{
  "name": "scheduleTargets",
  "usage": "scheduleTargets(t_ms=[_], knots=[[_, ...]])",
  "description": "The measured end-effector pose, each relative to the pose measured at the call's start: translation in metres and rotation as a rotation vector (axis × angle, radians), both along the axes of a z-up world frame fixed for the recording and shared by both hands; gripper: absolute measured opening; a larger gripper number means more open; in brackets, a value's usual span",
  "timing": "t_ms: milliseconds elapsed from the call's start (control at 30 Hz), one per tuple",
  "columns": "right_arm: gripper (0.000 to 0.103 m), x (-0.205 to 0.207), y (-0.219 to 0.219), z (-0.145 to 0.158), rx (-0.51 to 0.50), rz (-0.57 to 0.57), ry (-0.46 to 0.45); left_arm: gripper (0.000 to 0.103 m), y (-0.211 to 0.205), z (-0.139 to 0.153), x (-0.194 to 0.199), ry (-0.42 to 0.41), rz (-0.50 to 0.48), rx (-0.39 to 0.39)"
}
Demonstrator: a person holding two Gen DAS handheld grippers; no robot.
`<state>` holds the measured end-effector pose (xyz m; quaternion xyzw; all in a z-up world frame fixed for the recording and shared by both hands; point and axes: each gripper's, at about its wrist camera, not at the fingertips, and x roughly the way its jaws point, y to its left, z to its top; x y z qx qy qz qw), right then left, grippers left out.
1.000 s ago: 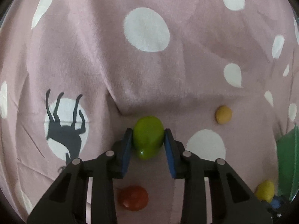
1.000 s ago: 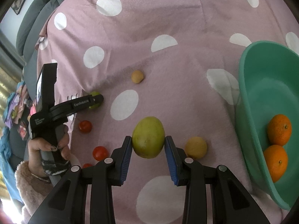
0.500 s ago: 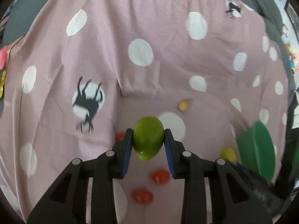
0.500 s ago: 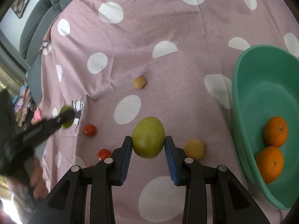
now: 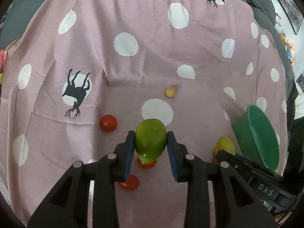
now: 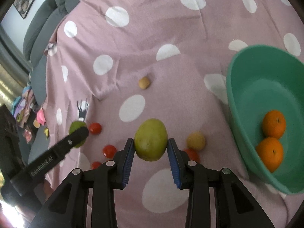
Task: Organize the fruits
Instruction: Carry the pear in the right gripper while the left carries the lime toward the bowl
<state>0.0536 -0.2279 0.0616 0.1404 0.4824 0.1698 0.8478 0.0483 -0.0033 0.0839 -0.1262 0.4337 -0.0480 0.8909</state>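
Note:
My left gripper (image 5: 150, 144) is shut on a bright green mango (image 5: 150, 140) and holds it well above the pink dotted cloth (image 5: 133, 66). My right gripper (image 6: 151, 145) is shut on a yellow-green mango (image 6: 151, 139), also lifted. The green bowl (image 6: 245, 102) stands at the right with two oranges (image 6: 273, 122) inside; it also shows in the left wrist view (image 5: 254, 133). The left gripper with its mango appears in the right wrist view (image 6: 77, 130). The right gripper's mango shows in the left wrist view (image 5: 224, 144).
Several red tomatoes (image 5: 108, 123) lie on the cloth (image 6: 95, 128). A small tan fruit (image 6: 144, 83) lies further back (image 5: 170, 91). A yellow fruit (image 6: 195, 140) and an orange-red one (image 6: 192, 154) lie by my right fingers. A grey sofa (image 6: 43, 26) borders the cloth.
My left gripper has risen high off the cloth with the green mango and moved toward the right gripper. The right gripper has shifted slightly toward the bowl, still holding its mango.

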Motion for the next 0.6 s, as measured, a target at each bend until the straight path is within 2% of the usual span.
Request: scheduleTargets(t_ms=[467, 600], knots=[[0.037, -0.009, -0.013, 0.016, 0.026, -0.027, -0.058, 0.033, -0.014, 0.008, -0.009, -0.019, -0.052, -0.032], [0.037, -0.008, -0.02, 0.017, 0.031, -0.047, -0.065, 0.033, -0.021, 0.01, -0.009, -0.023, -0.066, -0.018]])
